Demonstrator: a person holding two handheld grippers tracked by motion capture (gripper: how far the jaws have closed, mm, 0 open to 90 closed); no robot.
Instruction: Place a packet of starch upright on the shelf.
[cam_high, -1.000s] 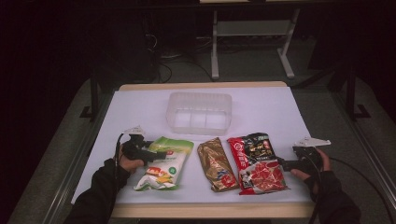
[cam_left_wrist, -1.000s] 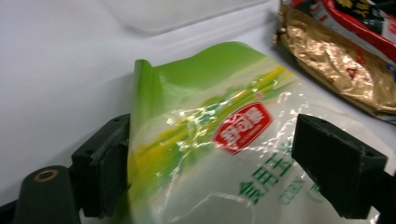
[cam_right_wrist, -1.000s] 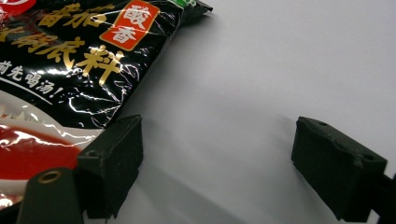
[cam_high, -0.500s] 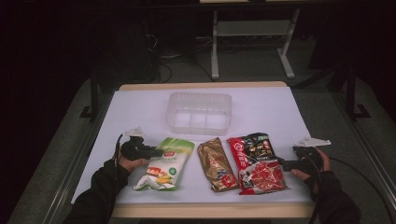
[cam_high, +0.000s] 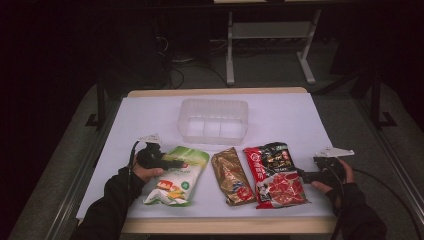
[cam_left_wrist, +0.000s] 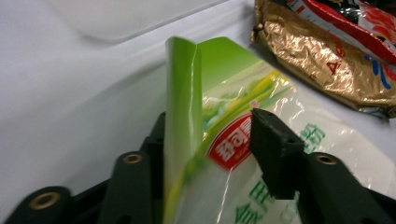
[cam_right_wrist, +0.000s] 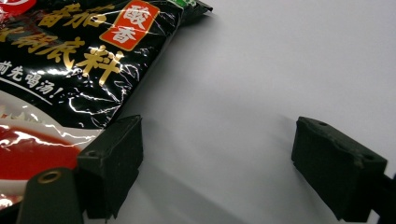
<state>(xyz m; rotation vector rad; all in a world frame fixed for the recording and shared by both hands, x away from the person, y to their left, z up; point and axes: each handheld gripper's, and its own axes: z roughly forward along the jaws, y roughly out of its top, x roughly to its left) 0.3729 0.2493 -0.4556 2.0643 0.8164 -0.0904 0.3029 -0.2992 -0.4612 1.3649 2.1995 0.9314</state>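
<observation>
While the left gripper (cam_left_wrist: 210, 154) rests at the near edge of the green packet (cam_high: 176, 175), its fingers (cam_left_wrist: 275, 154) have just been opening and stand partly apart; the packet's folded edge rises between them, against the left finger, clear of the right. Right gripper (cam_right_wrist: 219, 163): fingers wide apart on bare table (cam_right_wrist: 280, 60), holding nothing, red-black packet (cam_right_wrist: 84, 70) beside the left finger.
</observation>
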